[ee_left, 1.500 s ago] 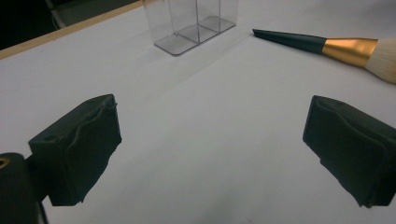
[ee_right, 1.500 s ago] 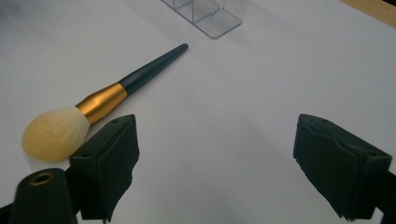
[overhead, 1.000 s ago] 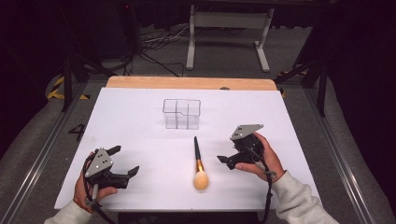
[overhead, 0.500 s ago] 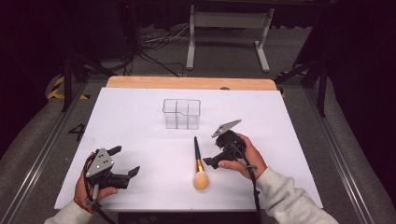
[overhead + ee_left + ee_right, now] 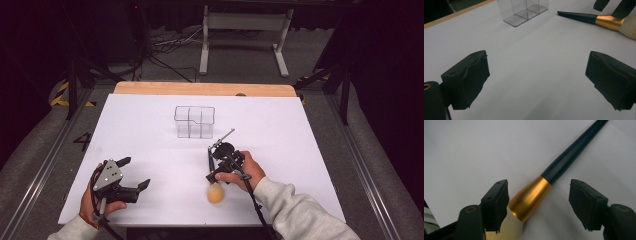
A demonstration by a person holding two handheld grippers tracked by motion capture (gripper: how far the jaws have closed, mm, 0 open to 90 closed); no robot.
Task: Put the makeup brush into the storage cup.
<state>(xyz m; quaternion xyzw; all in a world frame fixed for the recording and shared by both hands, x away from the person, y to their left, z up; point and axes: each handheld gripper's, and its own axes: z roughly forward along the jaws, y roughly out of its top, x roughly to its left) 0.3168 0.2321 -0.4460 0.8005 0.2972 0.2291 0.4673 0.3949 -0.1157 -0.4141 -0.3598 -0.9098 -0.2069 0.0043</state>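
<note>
From above: a makeup brush [image 5: 212, 172] lies on the white surface [image 5: 150, 130], bristle head toward the person, handle pointing at a clear divided organiser [image 5: 194, 121] standing well apart farther back. The right claw [image 5: 216, 167] sits low over the brush's middle, held by the right hand [image 5: 242, 171]. The left claw [image 5: 131, 174] rests near the front left corner, jaws spread, holding nothing.

Left gripper view: both black pads stand wide apart over bare paper; the brush [image 5: 599, 20] and the organiser [image 5: 524, 10] lie beyond them.

Right gripper view: the jaws are parted, straddling the brush's gold ferrule [image 5: 531, 196]. The left pad looks to be touching or just beside the ferrule where it meets the pale bristles [image 5: 506, 226]; the right pad stands clear of it. The dark handle [image 5: 574, 150] runs away up and right.

Judged from this, the step is grasping the brush. Centring the claw so both pads meet the ferrule squarely, off the soft bristles, should prevent a roll or twist on closing.
</note>
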